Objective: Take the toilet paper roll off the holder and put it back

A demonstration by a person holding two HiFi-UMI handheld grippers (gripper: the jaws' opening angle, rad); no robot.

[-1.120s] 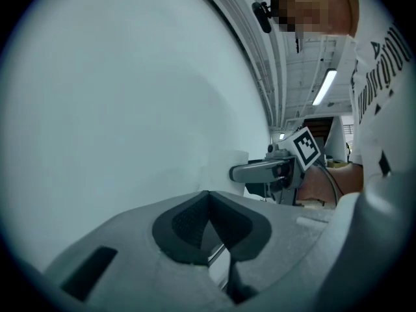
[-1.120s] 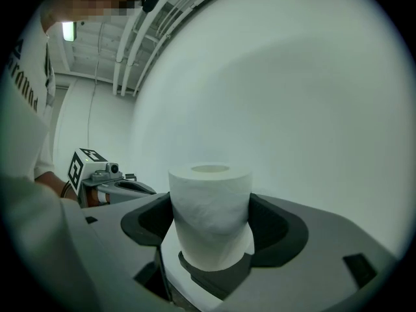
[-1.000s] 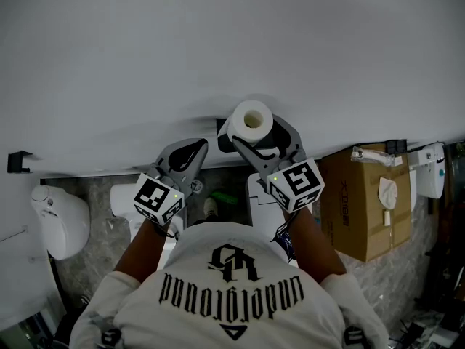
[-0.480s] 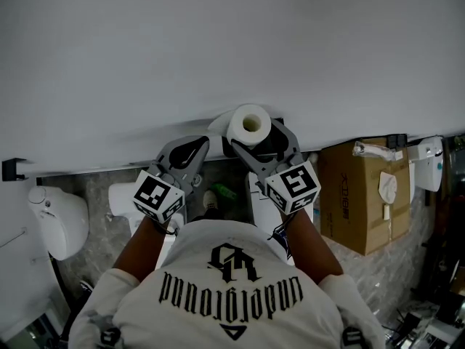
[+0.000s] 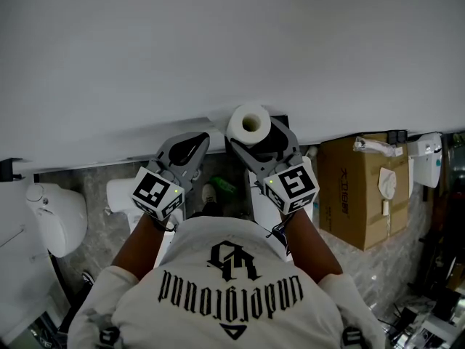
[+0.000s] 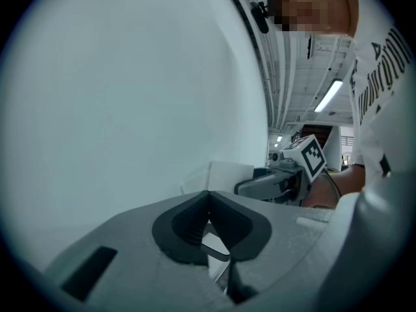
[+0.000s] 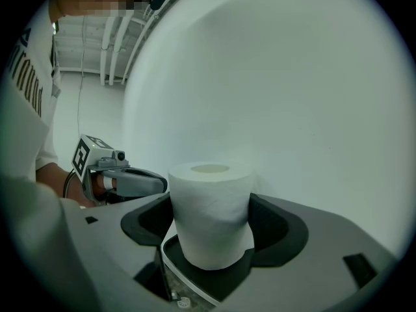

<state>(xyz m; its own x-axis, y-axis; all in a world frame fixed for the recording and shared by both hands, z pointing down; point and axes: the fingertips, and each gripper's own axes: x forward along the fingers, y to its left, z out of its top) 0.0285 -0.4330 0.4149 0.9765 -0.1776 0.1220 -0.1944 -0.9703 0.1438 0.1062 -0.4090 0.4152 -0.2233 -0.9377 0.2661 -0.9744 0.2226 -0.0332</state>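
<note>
Head view first: looks steeply down onto the open core end of the toilet paper roll (image 5: 249,123), close to the white wall (image 5: 218,49), held up there in the right gripper (image 5: 260,135), with the left gripper (image 5: 190,147) just beside and apart from the roll. Also takes in the floor far below, with a cardboard box (image 5: 363,195) at the right and a white fixture (image 5: 54,217) at the left, neither seen from the grippers. Right gripper view: gives the roll's side instead, standing upright between the dark pads (image 7: 273,229), both jaws pressed onto its curved flank and the paper bulging slightly above them; shows the other gripper off to the left of the picture. Left gripper view: settles what the head view leaves unclear, that the left gripper is closed on nothing, its pads meeting in a thin seam, and catches the right one beyond, near the wall. Long axis of the roll vertical, running alongside the wall; hollow end pointing up toward the head camera, lower end sunk between the jaws.
</note>
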